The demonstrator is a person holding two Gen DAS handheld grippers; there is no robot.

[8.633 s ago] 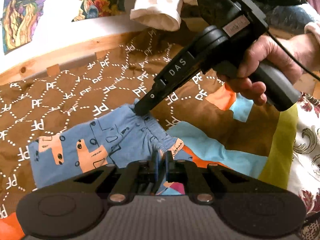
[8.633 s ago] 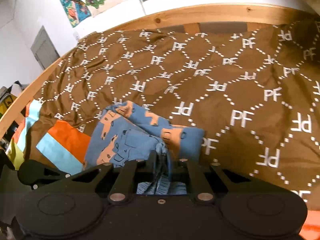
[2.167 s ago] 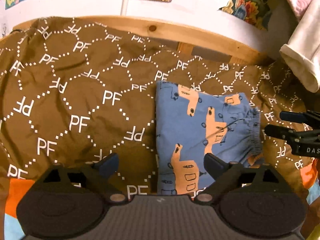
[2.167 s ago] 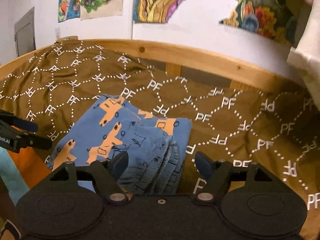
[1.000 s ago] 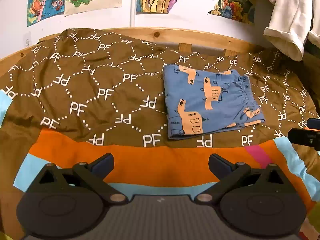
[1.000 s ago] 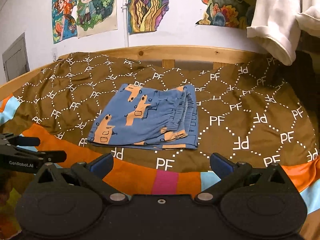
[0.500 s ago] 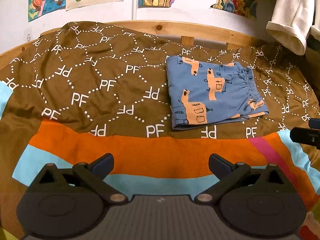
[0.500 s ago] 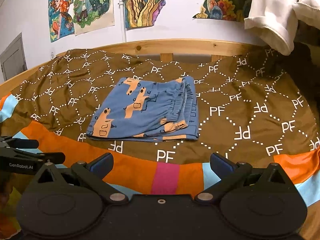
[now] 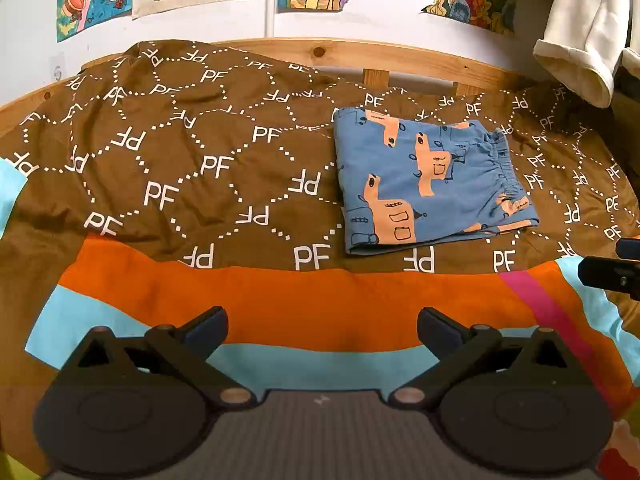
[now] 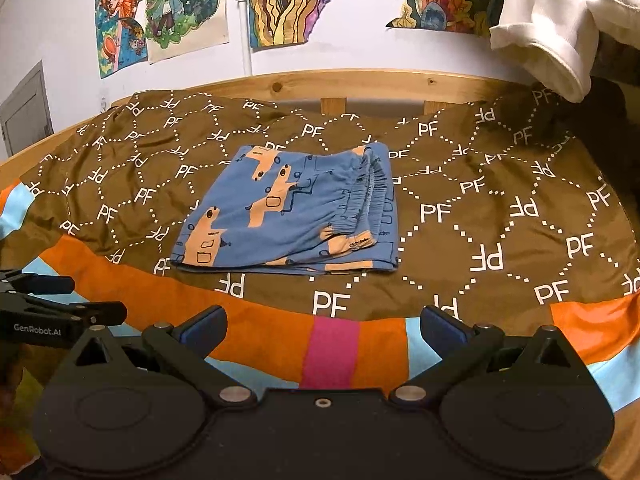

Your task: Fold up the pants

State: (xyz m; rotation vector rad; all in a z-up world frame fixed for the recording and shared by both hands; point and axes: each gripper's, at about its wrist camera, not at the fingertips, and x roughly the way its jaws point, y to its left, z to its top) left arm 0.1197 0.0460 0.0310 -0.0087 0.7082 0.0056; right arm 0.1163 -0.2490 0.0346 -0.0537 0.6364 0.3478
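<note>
Folded blue pants lie flat, seemingly unmoved; left gripper and right gripper, both spread empty, have drawn slightly nearer

Blue pants printed with orange vehicle shapes outlined in dark blue. Brown bedcover patterned with white dotted hexagons and "PF" letters; lower border striped orange, pink, light blue. Multicoloured wall drawings.

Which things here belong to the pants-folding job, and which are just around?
Job:
- folded blue pants, lying on the bedspread
- left claw, open, empty
- right claw, open, empty

Just around:
- brown PF bedspread
- wall drawings
- hanging white garment
- wooden bed frame
</note>
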